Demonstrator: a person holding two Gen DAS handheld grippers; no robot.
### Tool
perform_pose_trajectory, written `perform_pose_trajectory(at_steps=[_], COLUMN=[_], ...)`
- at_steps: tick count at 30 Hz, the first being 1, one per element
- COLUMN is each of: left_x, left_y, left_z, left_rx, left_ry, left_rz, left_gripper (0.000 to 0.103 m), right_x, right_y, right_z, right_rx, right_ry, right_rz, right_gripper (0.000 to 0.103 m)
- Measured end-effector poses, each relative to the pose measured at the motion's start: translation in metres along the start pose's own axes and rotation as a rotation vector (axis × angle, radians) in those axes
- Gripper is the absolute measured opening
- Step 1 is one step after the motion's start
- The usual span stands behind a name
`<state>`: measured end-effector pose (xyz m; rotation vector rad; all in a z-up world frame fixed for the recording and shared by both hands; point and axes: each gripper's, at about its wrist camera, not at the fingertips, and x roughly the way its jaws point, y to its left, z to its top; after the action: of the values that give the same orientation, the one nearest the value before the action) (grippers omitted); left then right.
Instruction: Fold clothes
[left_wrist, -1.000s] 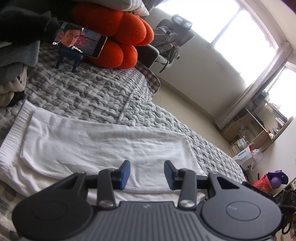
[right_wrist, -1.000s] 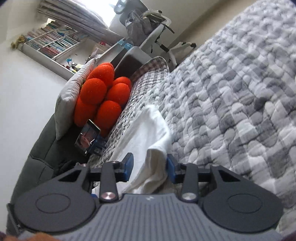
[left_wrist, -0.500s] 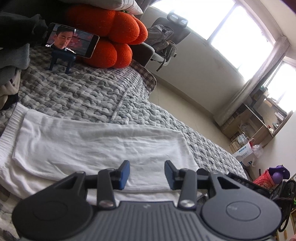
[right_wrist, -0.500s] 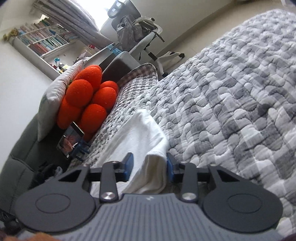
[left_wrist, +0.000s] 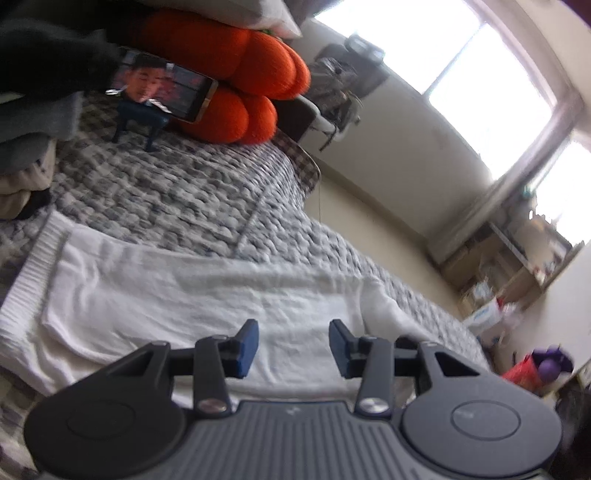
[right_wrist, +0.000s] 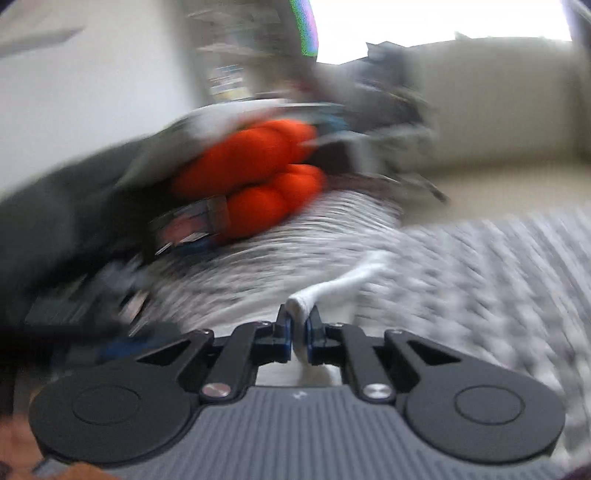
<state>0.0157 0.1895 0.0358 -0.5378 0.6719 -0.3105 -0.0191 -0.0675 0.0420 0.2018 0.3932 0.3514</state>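
Left view: the white garment (left_wrist: 192, 291) lies flat on the bed (left_wrist: 177, 192), partly folded lengthwise; the left hand-held gripper (left_wrist: 293, 343) hangs released above it. Right view, blurred: the right hand-held gripper (right_wrist: 298, 334) has just been closing and now pinches the garment's end, so the crosswise fold looks still to do.

- The right gripper (right_wrist: 298, 334) had just been closing: its jaws, which stood apart on either side of a fold of the white garment (right_wrist: 325, 291) a second earlier, were now pinched tight on that fold.
- The right wrist had rolled, so the bed (right_wrist: 480, 266) that had slanted steeply across its view now lay nearly level, and the orange cushion (right_wrist: 258, 177) sat upright near the middle.
- The right wrist view had gone from sharp to heavily smeared.
- In the left wrist view the garment's far right corner (left_wrist: 384, 306) had bunched up from the flat.
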Motion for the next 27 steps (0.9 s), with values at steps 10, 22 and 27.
perform_pose_trajectory(at_steps=[10, 22, 27], left_x=[0.008, 0.018, 0.004], left_y=[0.003, -0.061, -0.008], left_z=[0.0, 0.012, 0.01], left_rx=[0.02, 0.357, 0.145], left_ry=[0.029, 0.07, 0.042], left_rz=[-0.018, 0.031, -0.006], left_gripper=[0.043, 0.052, 0.053], right_x=[0.015, 0.018, 0.026], right_y=[0.04, 0.056, 0.093], right_z=[-0.028, -0.03, -0.038], right_rx=[-0.21, -0.297, -0.546], right_ry=[0.094, 0.132, 0.169], right_rz=[0.105, 0.163, 0.184], right_gripper=[0.008, 0.012, 0.012])
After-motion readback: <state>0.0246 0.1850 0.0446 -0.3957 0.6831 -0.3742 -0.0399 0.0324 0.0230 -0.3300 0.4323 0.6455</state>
